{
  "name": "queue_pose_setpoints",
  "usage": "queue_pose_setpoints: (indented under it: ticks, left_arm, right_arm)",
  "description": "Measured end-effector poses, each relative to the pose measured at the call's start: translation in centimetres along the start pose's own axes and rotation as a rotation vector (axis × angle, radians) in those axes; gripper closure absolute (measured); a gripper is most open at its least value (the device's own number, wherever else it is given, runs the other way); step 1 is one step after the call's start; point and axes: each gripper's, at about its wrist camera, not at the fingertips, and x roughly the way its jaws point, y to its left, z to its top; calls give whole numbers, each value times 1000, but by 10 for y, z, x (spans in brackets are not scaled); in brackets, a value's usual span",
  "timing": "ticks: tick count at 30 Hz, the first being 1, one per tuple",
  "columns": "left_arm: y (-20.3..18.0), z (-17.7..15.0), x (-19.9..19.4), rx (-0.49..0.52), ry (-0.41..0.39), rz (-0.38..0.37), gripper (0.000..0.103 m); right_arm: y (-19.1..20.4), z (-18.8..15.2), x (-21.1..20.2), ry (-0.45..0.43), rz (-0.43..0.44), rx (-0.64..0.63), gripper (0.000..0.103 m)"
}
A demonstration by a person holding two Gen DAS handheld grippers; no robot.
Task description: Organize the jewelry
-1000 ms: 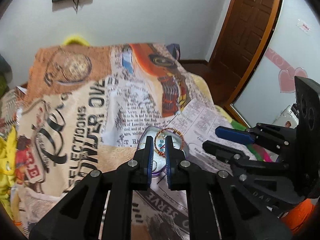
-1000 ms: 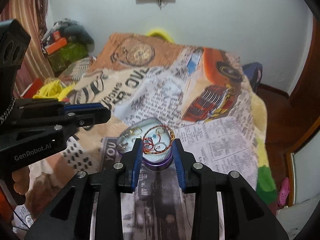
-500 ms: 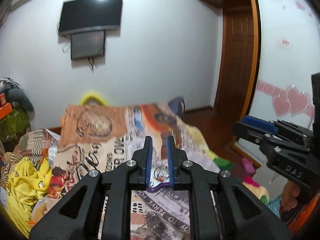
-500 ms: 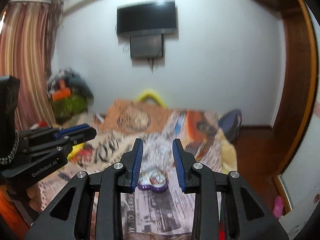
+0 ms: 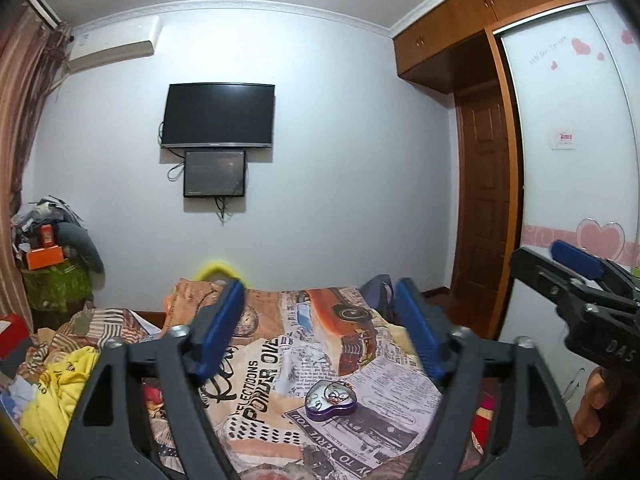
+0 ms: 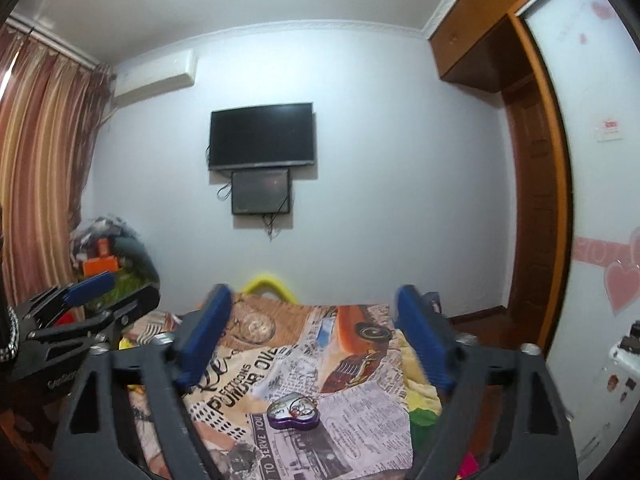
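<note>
I am looking at the small heart-shaped box (image 5: 330, 397) that is lying on the bed (image 5: 256, 364), on the printed blanket near its front edge and a bit toward the right side. The box is purple on its wall and pale inside, and thin rings and bangles (image 6: 301, 407) are resting in it, some leaning over the rim. I am judging the box to be light and stiff, probably tin or plastic (so it can slide easily on the soft blanket and tip if I push only one side). The jewelry inside is looking thin, slippery and easy to tangle, so I would not be pinching it hard. The best place to take hold of the box, I think, is across its two side walls, low down, where the wall is straight.

The left gripper (image 5: 320, 332) is hanging above the bed with its blue pads (image 5: 219, 332) spread wide, and it is holding nothing and touching nothing. The right gripper (image 6: 318, 340) is doing the same: its blue pads (image 6: 424, 344) are far apart, with the box showing well below and between them, not in contact. Both grippers are well apart from the box.
</note>
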Motion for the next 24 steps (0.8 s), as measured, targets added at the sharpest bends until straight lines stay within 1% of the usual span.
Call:
queue_pose_setpoints:
  ticks: [1,2,3,4,11,24]
  left_arm:
    - [2,-1,0,-7,0,0,11]
    - [4,-2,-1,-21,2,0,9]
    - [7,-3,-1,-29,5,0,9]
    - [9,-4,1,-37,10,0,9]
    - [11,-8,-6,-54,29,15,8]
    - [5,-11,-7,-44,45,17,8]
  right_arm:
    - [0,-1,-1,-8,-10,5,12]
    - [1,-1,-2,-12,-19,7,9]
    - [1,-1,-4,-13,-29,7,3]
    - [2,-2,-4,-15,-37,7,0]
    - [2,-5,-10,-4,-51,-5,0]
    - [-5,-11,-13,36,-47,0,0]
